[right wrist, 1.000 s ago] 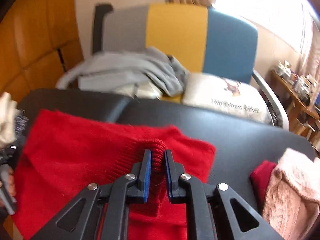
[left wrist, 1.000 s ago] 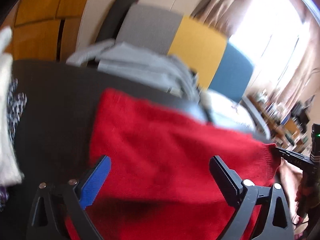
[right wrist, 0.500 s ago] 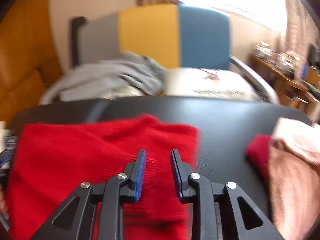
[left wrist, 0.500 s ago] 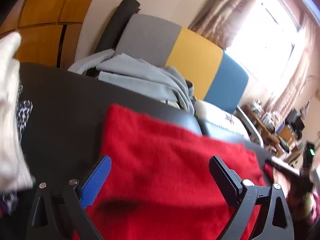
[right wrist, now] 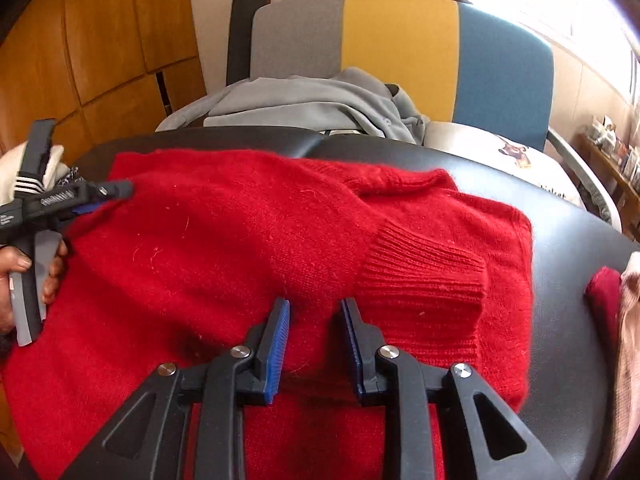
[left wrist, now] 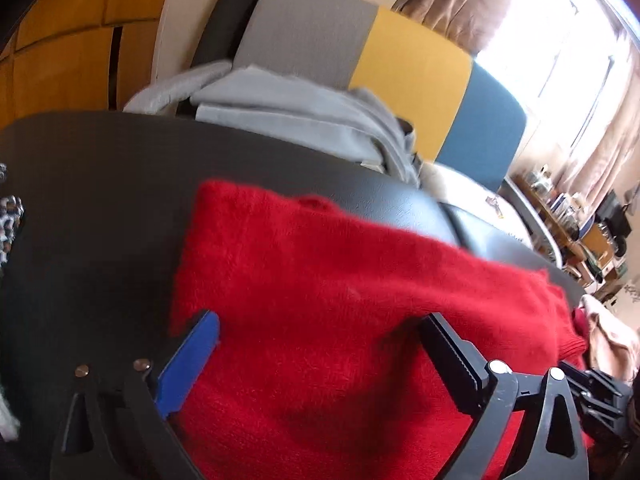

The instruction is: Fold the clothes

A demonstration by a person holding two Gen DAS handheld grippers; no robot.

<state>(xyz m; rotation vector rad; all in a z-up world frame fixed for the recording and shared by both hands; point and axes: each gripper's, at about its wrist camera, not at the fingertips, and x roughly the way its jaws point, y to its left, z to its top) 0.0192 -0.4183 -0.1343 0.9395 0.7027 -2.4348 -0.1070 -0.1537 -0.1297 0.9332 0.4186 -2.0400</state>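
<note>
Right claw [right wrist: 314, 344]: jaws part-open with nothing pinched; a second ago they were clamped on a ribbed fold of the fuzzy red knit sweater [right wrist: 240, 248], so the sleeve has just been let go.
Meaning for the task: the sleeve fold looks placed, and the next fold of the body probably follows.
Sweater and right claw: the cloth lies flat on the black tabletop [right wrist: 560, 240] directly under and ahead of the blue-padded fingers; the ribbed cuff [right wrist: 424, 276] rests just right of the fingertips, apart from them.
Left claw [left wrist: 320, 352]: jaws spread wide, empty, hovering over the sweater's near left part; as wide as a second ago.
Left edge: in the right wrist view the left claw's tip sits at the sweater's left edge, a person's hand [right wrist: 24, 276] on its handle.
Right side: a pink garment [right wrist: 628, 320] lies on the tabletop, apart from the sweater.
Far: a grey garment [right wrist: 312, 100] is heaped on a grey, yellow and blue chair [right wrist: 400, 40] behind the tabletop.
</note>
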